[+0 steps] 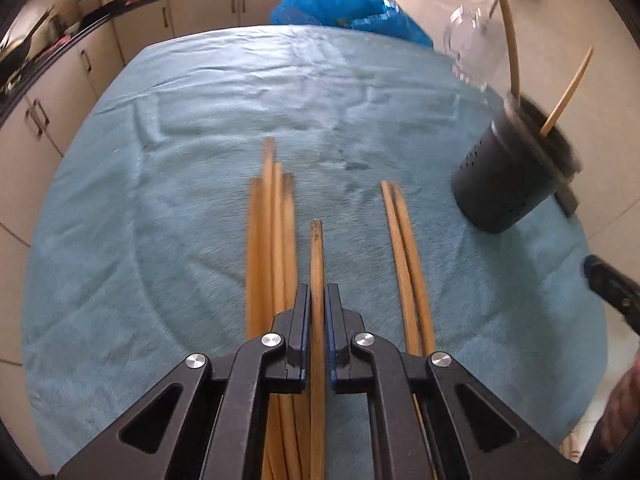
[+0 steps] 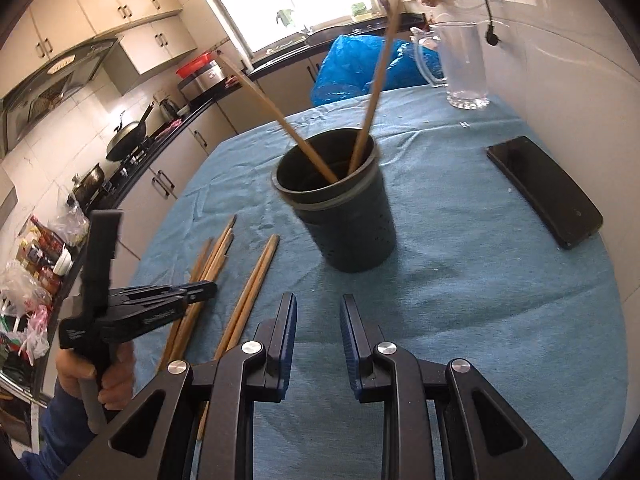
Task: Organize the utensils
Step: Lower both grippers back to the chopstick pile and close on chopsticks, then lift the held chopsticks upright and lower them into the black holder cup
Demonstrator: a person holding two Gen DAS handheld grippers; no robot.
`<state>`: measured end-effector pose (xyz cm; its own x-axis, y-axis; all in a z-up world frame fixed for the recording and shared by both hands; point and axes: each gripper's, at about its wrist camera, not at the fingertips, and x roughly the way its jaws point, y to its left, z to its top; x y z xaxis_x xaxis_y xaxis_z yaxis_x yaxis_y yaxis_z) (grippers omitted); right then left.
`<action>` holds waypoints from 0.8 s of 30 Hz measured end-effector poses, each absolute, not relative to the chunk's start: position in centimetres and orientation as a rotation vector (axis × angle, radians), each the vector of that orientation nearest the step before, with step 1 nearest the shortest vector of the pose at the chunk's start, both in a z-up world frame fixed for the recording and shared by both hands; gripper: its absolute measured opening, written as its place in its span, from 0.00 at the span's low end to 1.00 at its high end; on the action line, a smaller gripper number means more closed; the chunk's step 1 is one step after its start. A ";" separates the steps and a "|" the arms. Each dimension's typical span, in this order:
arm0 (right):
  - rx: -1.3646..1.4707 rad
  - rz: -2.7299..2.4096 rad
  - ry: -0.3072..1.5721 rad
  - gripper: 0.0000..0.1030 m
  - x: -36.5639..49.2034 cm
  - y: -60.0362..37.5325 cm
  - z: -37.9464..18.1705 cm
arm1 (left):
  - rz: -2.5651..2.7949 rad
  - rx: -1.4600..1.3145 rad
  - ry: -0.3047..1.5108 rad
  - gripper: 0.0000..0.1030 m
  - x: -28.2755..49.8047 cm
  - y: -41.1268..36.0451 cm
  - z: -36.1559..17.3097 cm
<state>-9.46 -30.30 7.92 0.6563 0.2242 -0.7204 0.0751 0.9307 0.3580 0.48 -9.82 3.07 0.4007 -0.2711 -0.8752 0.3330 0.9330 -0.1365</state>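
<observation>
The left gripper (image 1: 318,304) is closed on one chopstick (image 1: 317,264), the blue pads pressed against its sides with no gap seen. The stick is taken well back from its far end, which juts forward past the fingertips over the cloth (image 1: 160,240); its near part is hidden under the gripper body. The right gripper (image 2: 318,312) is held narrowly open and empty, with nothing between the jaws and bare cloth beneath them.

The chopstick is judged light, stiff and thin. With its smooth surface, it may swivel or slip between the pads if gripped loosely. A hold nearer the middle is judged steadier than one by an end, and little force is needed, though a bamboo or wooden stick could be marked by a hard squeeze.

Just left of the held stick a bundle (image 1: 272,248) of chopsticks lies flat on the cloth, and just right of it lies a pair (image 1: 404,252), both running roughly parallel with it. Farther right a black holder (image 1: 508,184) stands upright on the cloth, two chopsticks already leaning inside it. Beyond it a clear jug (image 2: 464,68) is seen, and a phone (image 2: 548,192) lies to the holder's right in the right wrist view.
</observation>
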 end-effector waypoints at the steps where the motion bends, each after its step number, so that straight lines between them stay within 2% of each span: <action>1: 0.368 0.093 0.861 0.23 -9.2 -29.9 8.0 | -0.358 0.048 1.082 0.06 0.2 -8.7 3.4; 12: 0.318 0.241 0.987 0.23 -2.0 -22.6 7.0 | -0.219 -0.119 1.087 0.06 1.0 0.3 2.3; 24: 0.292 0.154 1.175 0.23 8.2 -18.1 2.5 | -0.242 -0.139 1.107 0.06 2.9 0.3 1.8</action>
<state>8.22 -18.11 2.49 0.3811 0.2696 -0.8844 0.0329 0.9520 0.3044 2.90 0.32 1.78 0.4248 -0.2619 -0.8666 0.1240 0.9650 -0.2309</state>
